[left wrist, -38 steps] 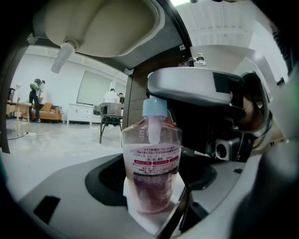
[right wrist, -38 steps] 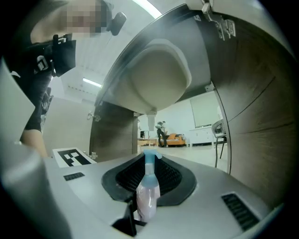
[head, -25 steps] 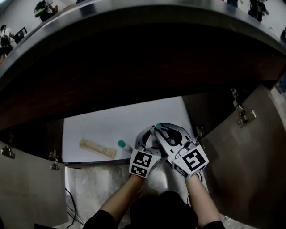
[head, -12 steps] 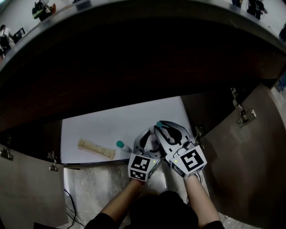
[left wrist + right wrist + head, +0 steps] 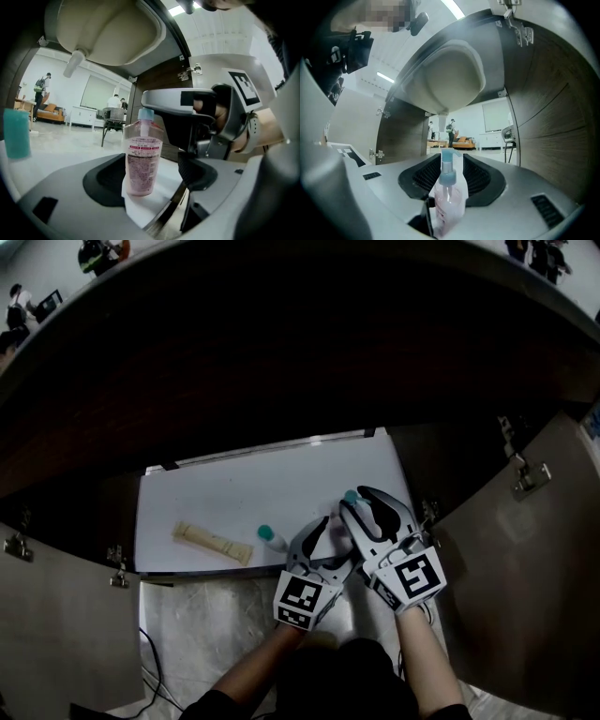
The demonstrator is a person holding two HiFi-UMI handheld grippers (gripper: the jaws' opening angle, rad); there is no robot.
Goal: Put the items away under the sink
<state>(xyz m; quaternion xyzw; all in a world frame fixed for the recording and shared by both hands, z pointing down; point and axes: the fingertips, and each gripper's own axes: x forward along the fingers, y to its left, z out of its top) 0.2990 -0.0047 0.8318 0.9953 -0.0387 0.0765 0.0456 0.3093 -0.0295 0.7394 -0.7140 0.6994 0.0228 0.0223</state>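
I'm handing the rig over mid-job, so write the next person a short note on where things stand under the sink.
Left claw: open; the pink clear-plastic pump bottle stands between its jaws, not gripped.
Right claw: open; its jaws have just been opening, and the same bottle stands between them.
Things: the bottle is upright on the white cabinet floor, at its right. A beige flat packet and a small teal-capped bottle sit to its left.
Done: three items are inside.
Left: probably back both claws out; no view shows whether more items wait.
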